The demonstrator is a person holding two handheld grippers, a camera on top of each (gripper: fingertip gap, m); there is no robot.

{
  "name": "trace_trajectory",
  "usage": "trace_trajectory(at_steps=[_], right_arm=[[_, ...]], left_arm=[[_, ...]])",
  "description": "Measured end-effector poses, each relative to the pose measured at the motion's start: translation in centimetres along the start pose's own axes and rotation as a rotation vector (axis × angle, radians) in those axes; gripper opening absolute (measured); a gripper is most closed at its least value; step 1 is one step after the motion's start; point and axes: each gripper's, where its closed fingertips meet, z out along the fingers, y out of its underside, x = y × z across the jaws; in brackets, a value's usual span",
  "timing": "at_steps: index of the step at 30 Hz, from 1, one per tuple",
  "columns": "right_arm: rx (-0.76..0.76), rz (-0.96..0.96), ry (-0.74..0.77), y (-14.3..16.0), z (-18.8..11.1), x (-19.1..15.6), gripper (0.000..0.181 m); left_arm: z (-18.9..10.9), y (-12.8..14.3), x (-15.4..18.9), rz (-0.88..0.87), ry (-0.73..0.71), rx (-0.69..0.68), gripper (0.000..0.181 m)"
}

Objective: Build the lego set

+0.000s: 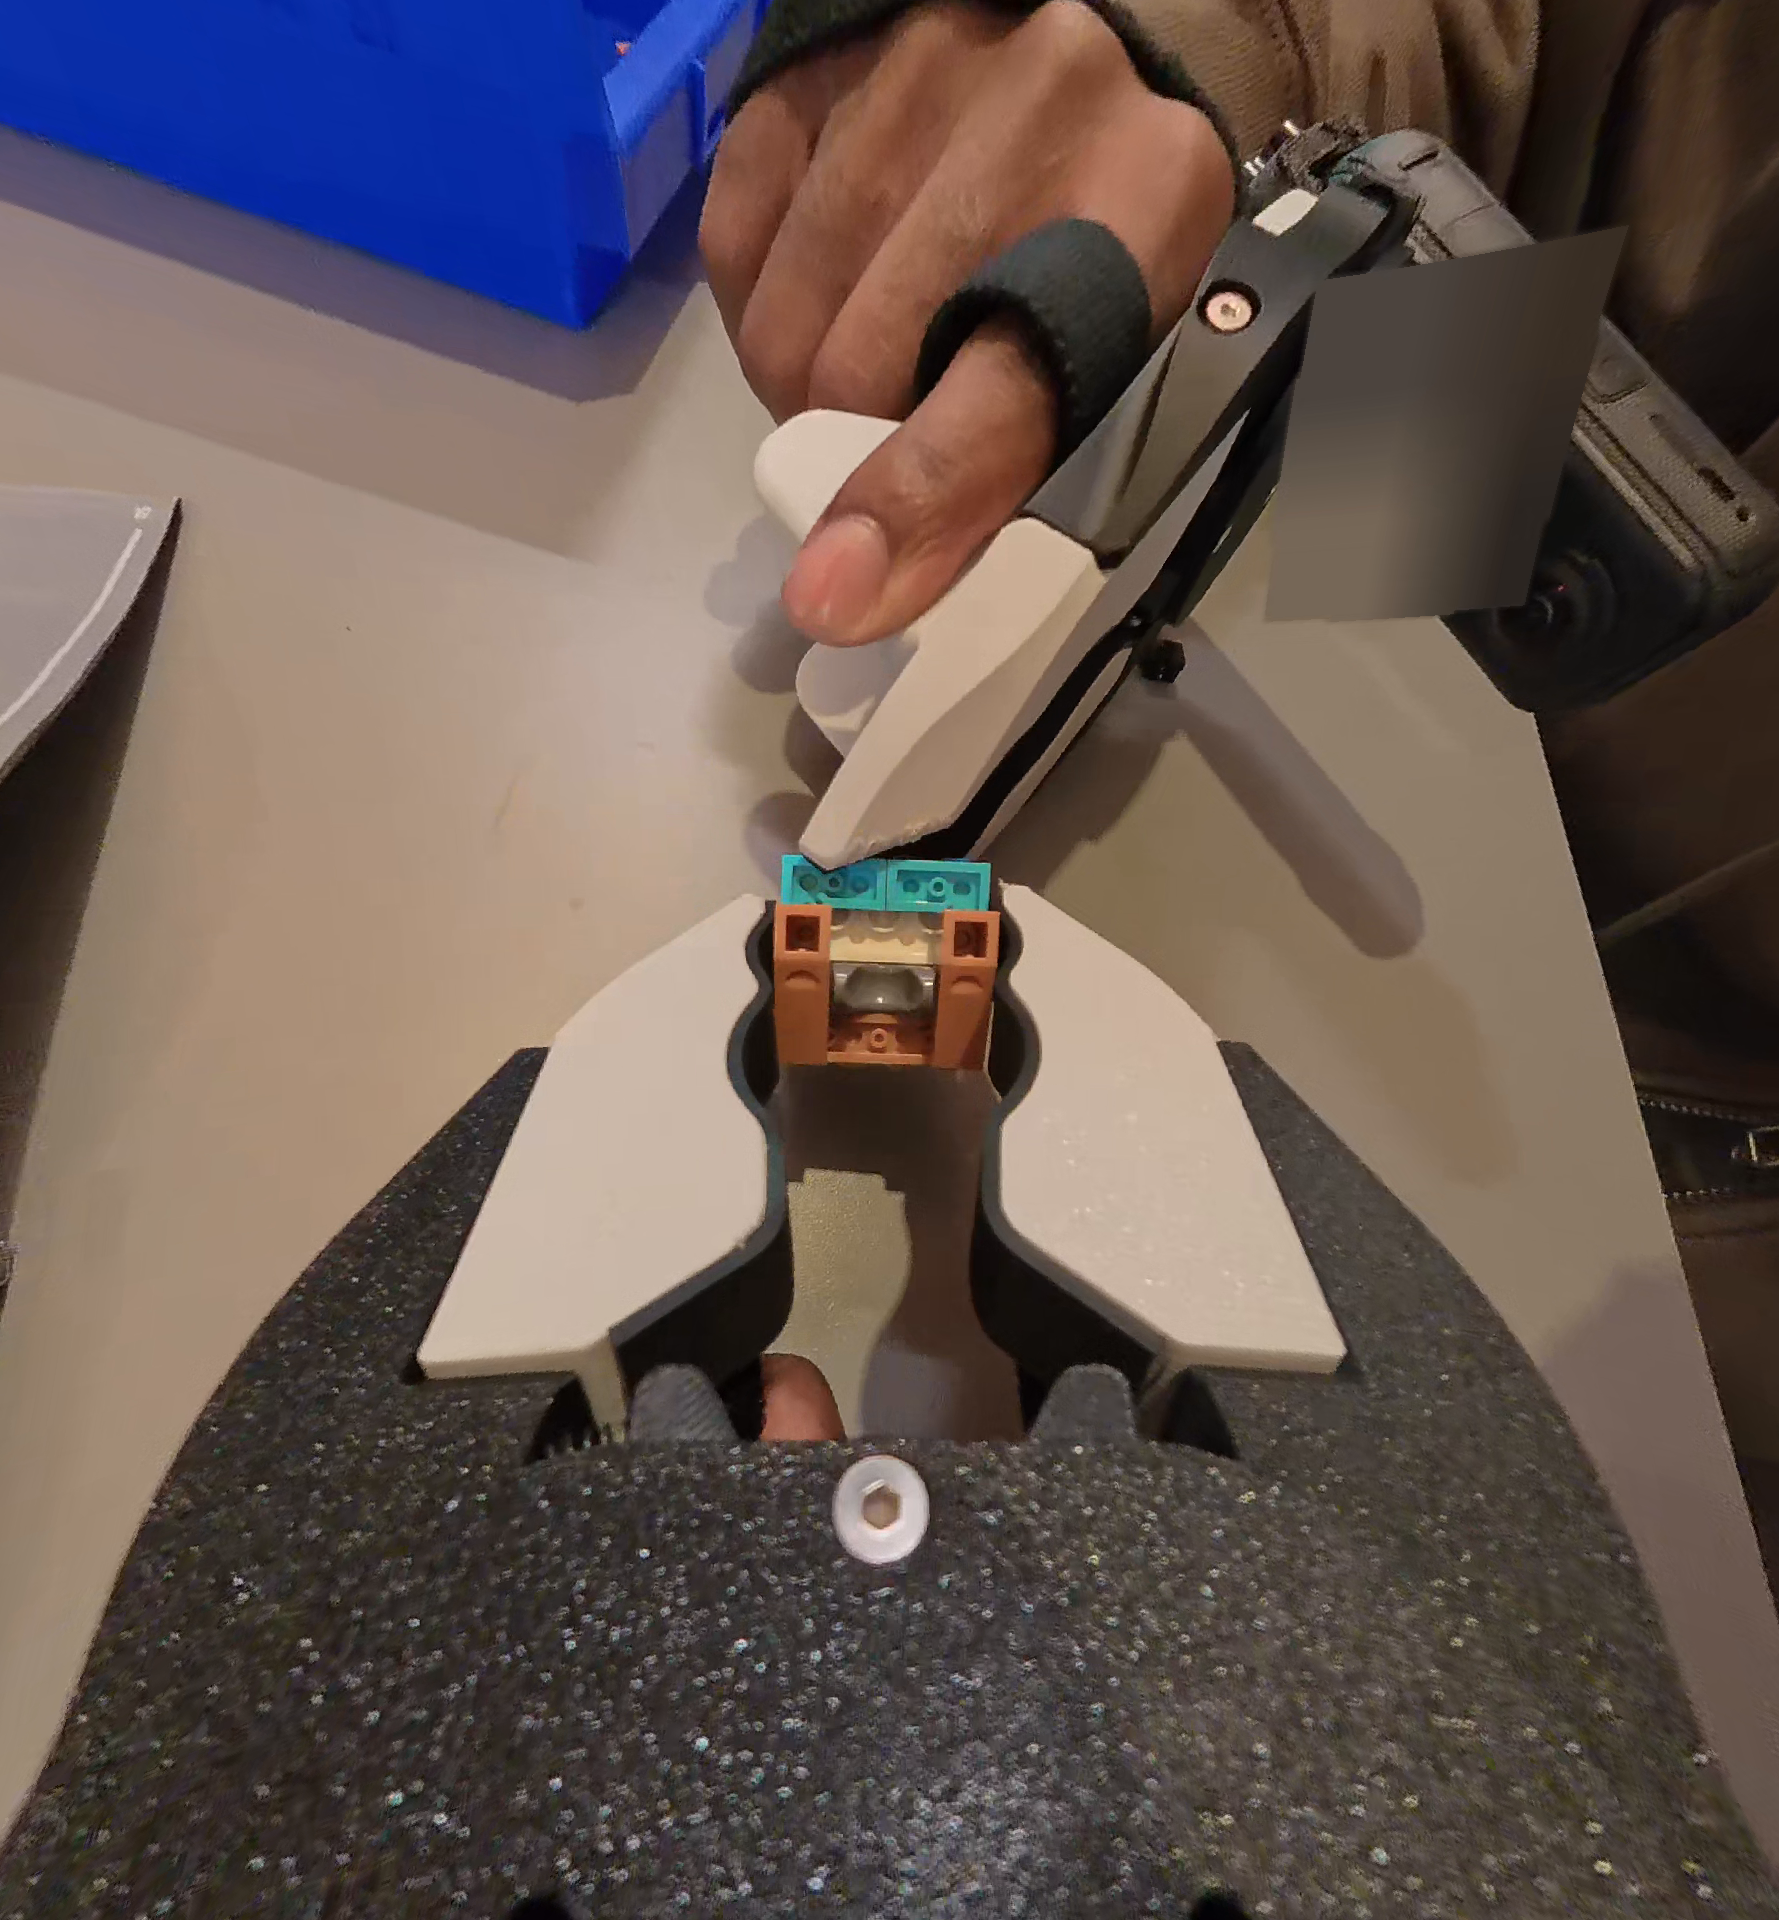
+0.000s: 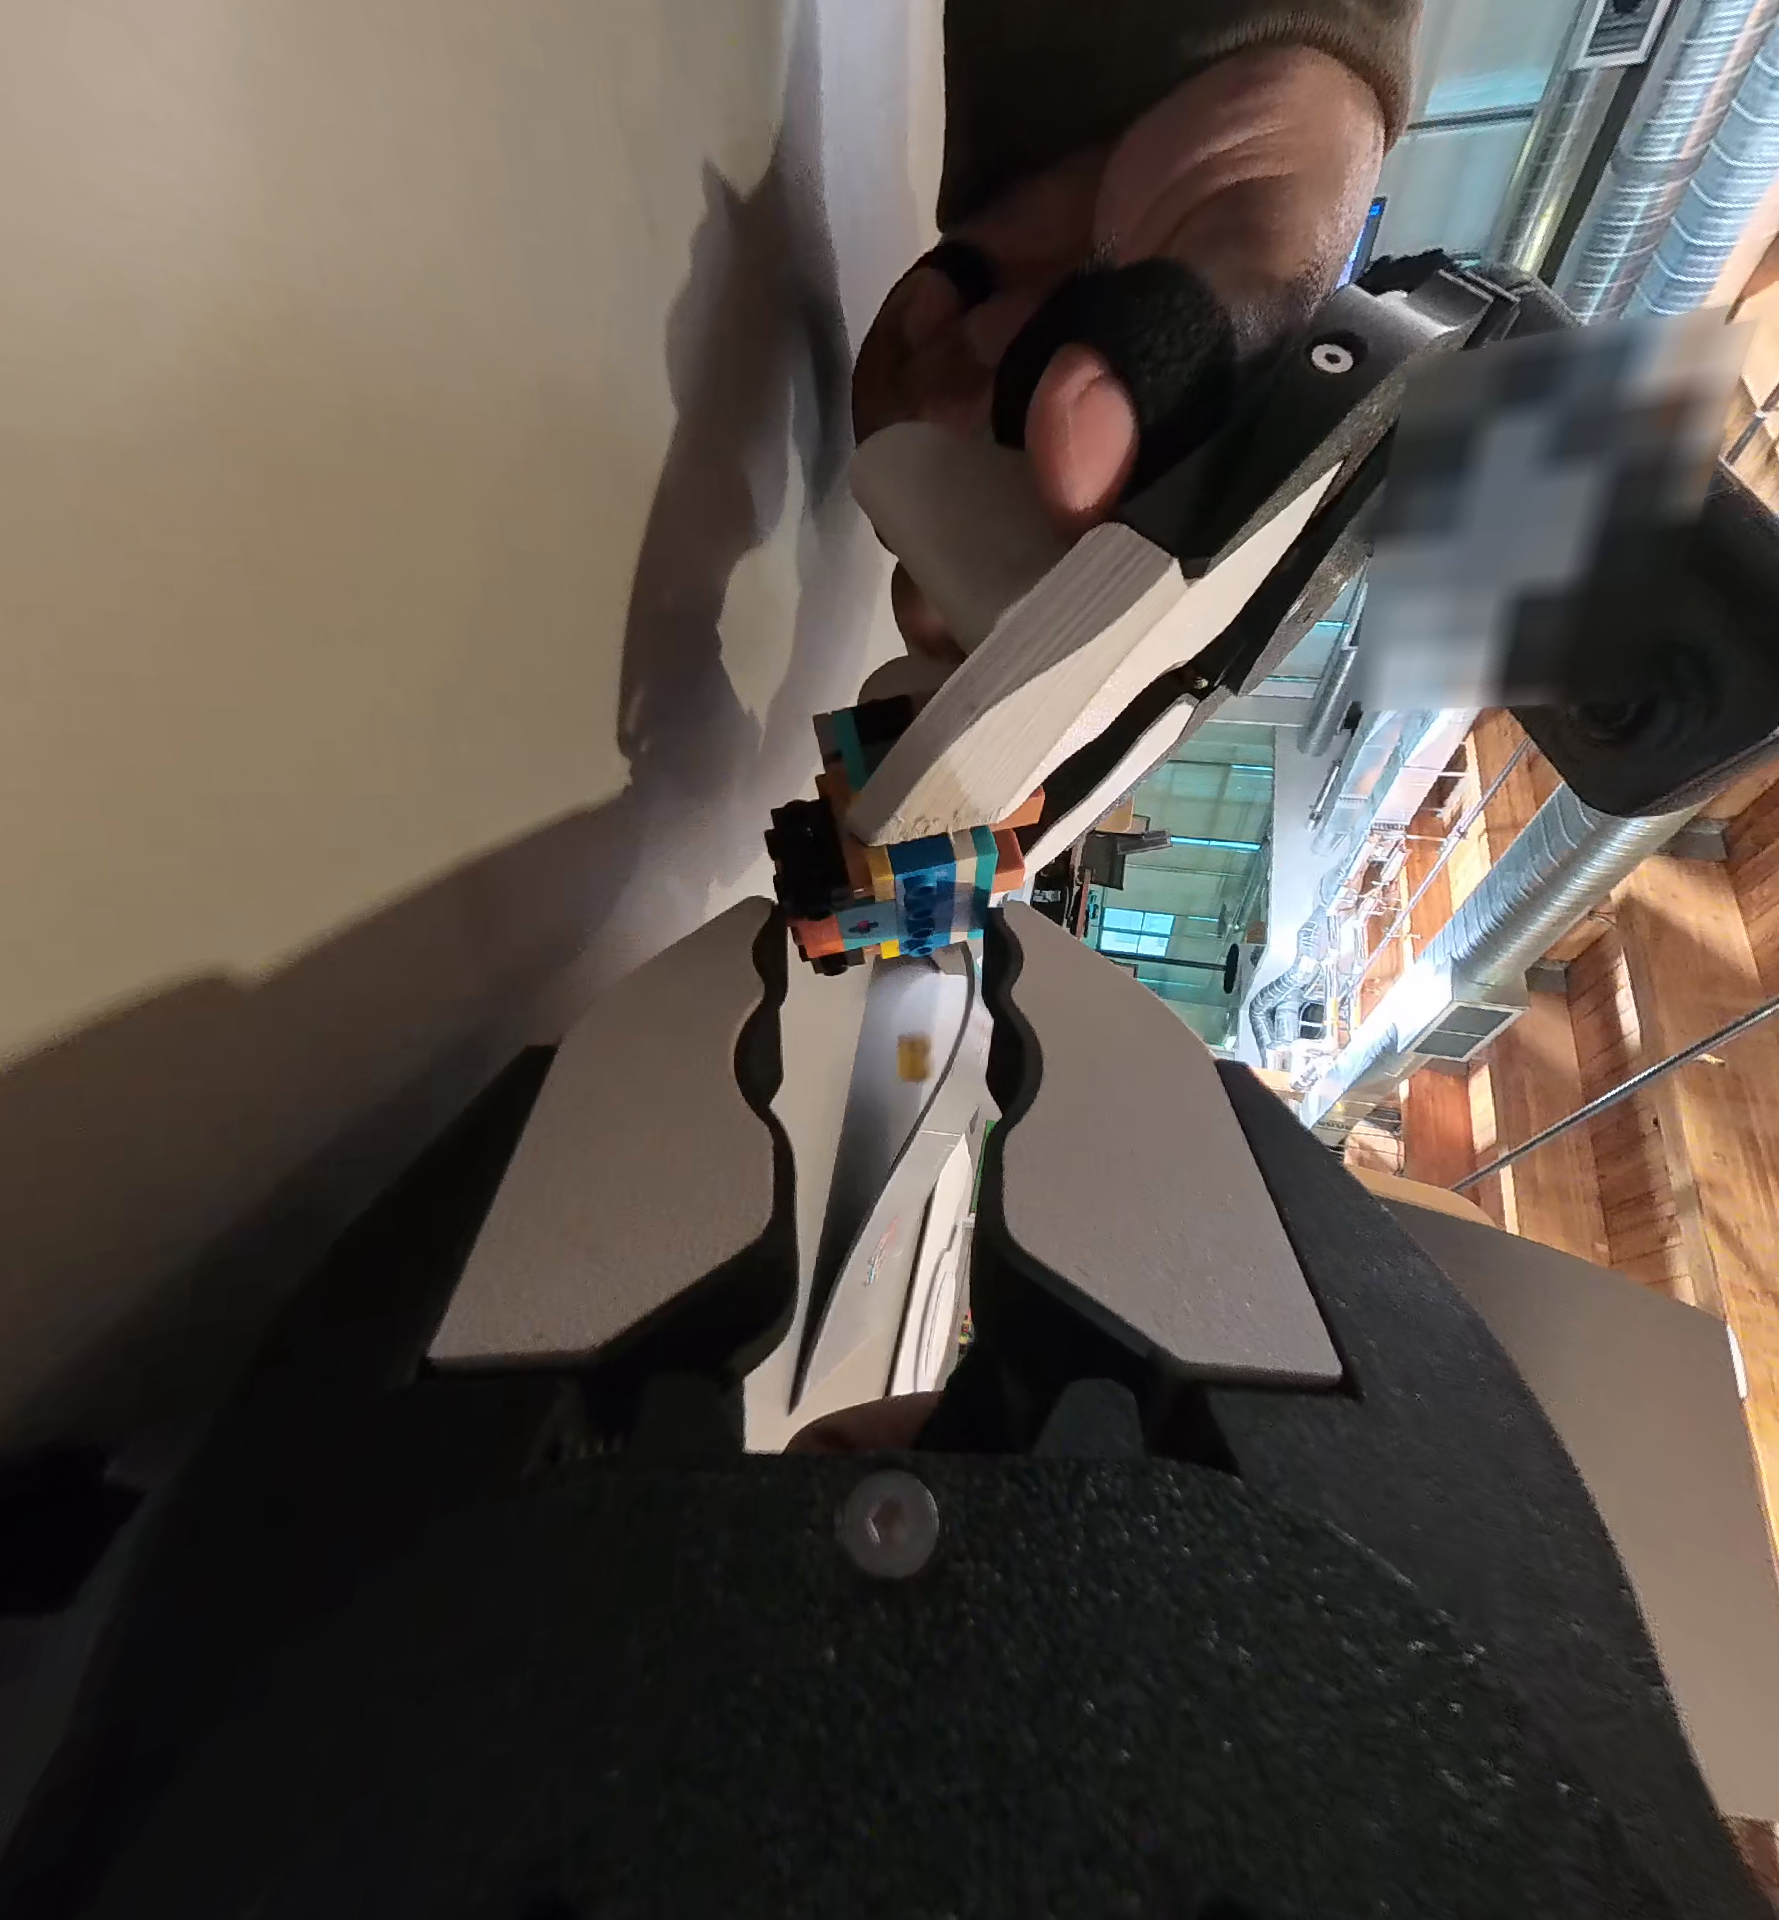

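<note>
Lego build (image 1: 883,971): brown side posts, teal plates across the top, cream + grey centre; from right wrist view (image 2: 890,894) also blue, yellow, black & orange bits. Left gripper (image 1: 883,935) fingers (image 1: 646,1122) pale grey w/ black inner edge, body black w/ fine speckle. Right gripper (image 1: 869,831) white-grey + black. Bin (image 1: 365,135) bright blue. Table (image 1: 397,727) beige-grey. Sleeve (image 1: 1695,416) olive-brown; finger strap (image 1: 1041,301) black

No legible text in either view. Grey sheet (image 1: 28,644) at the left edge of the beige surface (image 1: 397,831) carries a tiny mark by its corner, too small to read. White booklet (image 2: 906,1278) shows blurred print, unreadable.
</note>
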Motion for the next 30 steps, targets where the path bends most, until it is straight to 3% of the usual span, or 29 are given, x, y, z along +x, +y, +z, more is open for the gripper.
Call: trace_trajectory(at_steps=[11,16,21,27,30], right_arm=[[-0.042,0.099,-0.076,1.8,0.0,-1.0,0.026],[-0.068,0.307,-0.134,3.6,-0.5,-0.7,0.037],[-0.144,0.525,-0.199,5.7,-0.3,-1.5,0.035],[-0.248,0.693,-0.184,8.1,0.2,-0.9,0.043],[-0.289,0.748,-0.129,9.3,0.4,-0.4,0.044]], left_arm=[[-0.2,1.3,-1.5,-0.022,-0.065,-0.066,0.037],[0.0,2.5,-1.4,-0.012,-0.071,-0.141,0.037],[0.5,2.8,-0.6,0.025,-0.057,-0.17,0.041],[-0.9,0.9,0.3,0.033,-0.013,-0.075,0.056],[-2.2,-0.7,-0.6,0.067,-0.079,-0.002,0.058]])
